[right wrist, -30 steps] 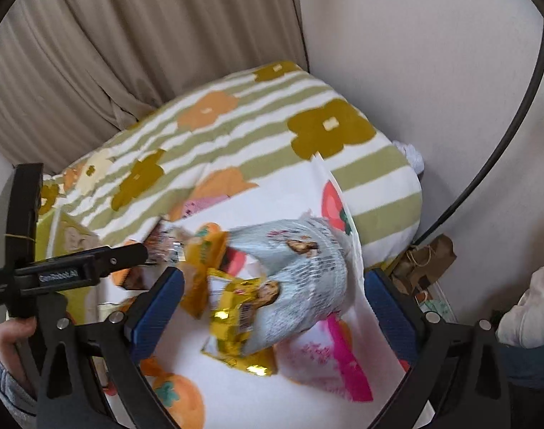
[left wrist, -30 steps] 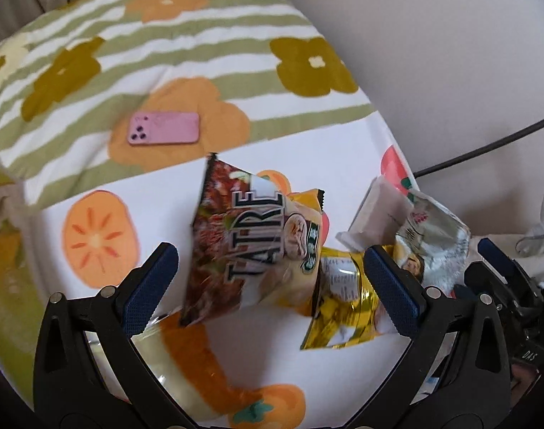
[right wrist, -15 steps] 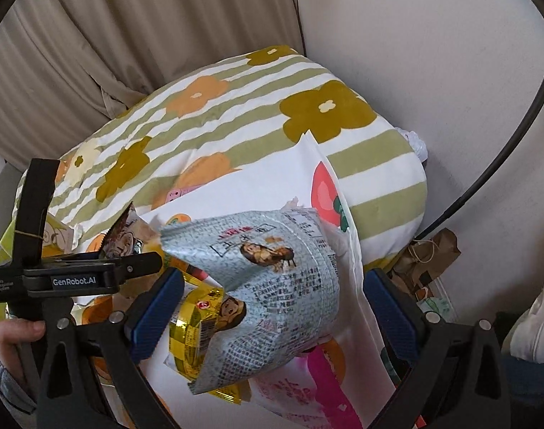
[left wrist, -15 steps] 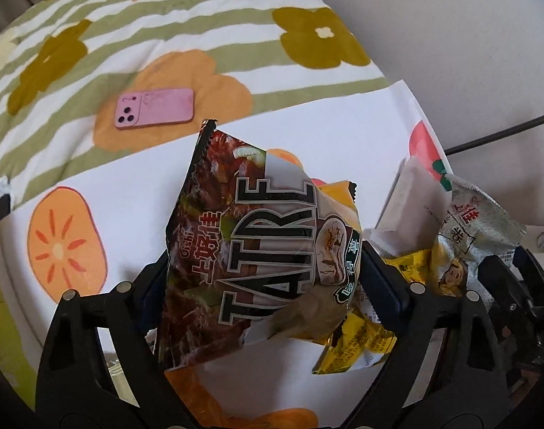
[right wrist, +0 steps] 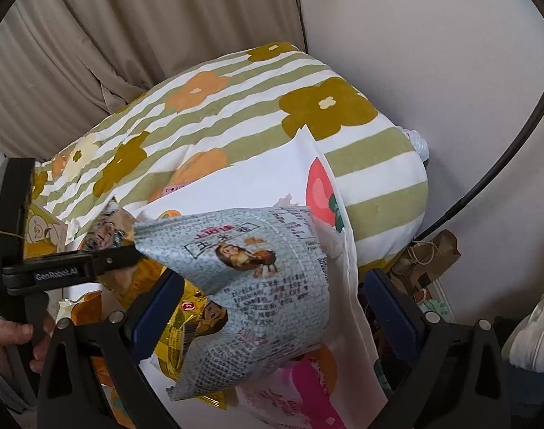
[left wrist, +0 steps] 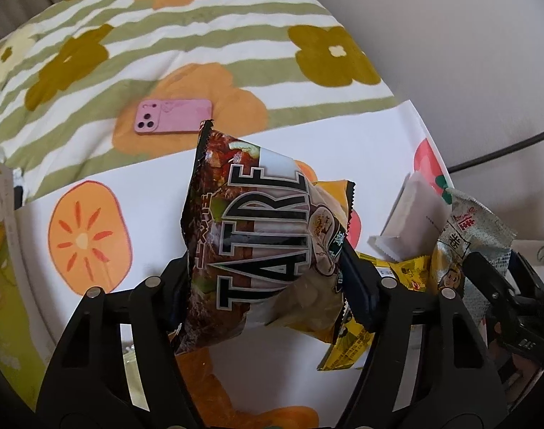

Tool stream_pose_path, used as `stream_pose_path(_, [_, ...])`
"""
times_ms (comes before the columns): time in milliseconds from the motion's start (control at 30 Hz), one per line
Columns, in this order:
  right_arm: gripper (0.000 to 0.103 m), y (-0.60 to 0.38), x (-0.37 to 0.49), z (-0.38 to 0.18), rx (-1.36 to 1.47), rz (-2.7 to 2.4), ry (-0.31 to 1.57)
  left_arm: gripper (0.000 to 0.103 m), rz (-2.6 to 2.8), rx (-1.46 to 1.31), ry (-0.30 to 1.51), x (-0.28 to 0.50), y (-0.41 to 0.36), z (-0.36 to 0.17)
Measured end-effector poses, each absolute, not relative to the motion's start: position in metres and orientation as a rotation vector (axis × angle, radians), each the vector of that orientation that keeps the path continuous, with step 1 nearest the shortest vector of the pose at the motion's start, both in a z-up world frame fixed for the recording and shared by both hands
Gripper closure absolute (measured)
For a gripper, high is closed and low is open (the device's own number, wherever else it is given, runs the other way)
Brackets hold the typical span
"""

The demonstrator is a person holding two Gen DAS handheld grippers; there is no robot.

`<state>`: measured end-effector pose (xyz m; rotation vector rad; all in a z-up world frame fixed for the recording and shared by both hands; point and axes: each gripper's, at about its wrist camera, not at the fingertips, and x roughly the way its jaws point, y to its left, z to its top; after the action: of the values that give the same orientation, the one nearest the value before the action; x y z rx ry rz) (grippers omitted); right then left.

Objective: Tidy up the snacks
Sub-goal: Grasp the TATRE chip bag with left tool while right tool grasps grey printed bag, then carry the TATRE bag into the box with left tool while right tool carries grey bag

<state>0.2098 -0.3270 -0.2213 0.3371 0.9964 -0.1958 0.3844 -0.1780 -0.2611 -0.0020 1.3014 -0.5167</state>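
- Left wrist view: the landmark is the brown snack bag point(left wrist: 261, 243) with large letters, at the middle of the picture. It stands up between the two fingers of the left claw point(left wrist: 268, 279).
- The jaws of the left claw have just been closing, and both pads now press on the sides of this bag, so the claw is clenched on it.
- To the left of the brown snack bag, the white cloth point(left wrist: 136, 186) with orange fruit prints covers the bed; the bag is above this cloth.
- Up and to the left of the bag, a pink phone point(left wrist: 173, 116) lies flat on the striped flower blanket point(left wrist: 200, 35), apart from the bag.
- Just behind the right edge of the bag there is a yellow packet point(left wrist: 338, 193), and lower to the right another yellow wrapper point(left wrist: 350, 346).
- More to the right, a white sachet point(left wrist: 411, 221) and a grey-blue snack bag point(left wrist: 468, 243) are together, near the right claw point(left wrist: 500, 286), which shows at the edge of the picture.
- Right wrist view: at the left side a hand point(right wrist: 11, 336) holds the handle of the left claw point(right wrist: 104, 261).
- In the middle, the grey-blue snack bag point(right wrist: 264, 286) fills the space between the fingers of the right claw point(right wrist: 268, 311). Its left side lies against the left pad, but the right pad stands free from it, so this claw is released.
- Behind this bag are gold packets point(right wrist: 189, 318); to the right, a brown paper bag point(right wrist: 429, 261) is on the floor beside the bed.
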Motion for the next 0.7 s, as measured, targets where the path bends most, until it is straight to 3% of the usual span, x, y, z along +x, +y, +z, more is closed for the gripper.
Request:
stream_pose_path(133, [0.005, -0.327, 0.212, -0.227, 0.324, -0.183, 1.003, 0.036, -0.493, -0.009, 1.286, 0.379, -0.173, -0.255])
stream_pose_path(333, [0.021, -0.319, 0.212, -0.225, 0.237, -0.178, 0.985, 0.036, -0.474, 0.020, 1.265, 0.370, -0.170, -0.248])
stream_pose_path(433, [0.040, -0.315, 0.213, -0.226, 0.193, -0.162, 0.993, 0.036, -0.466, 0.017, 1.258, 0.366, -0.169, -0.246])
stream_pose_path(700, [0.052, -0.317, 0.207, -0.224, 0.191, -0.140, 0.983, 0.036, -0.451, 0.012, 1.222, 0.354, -0.168, -0.230])
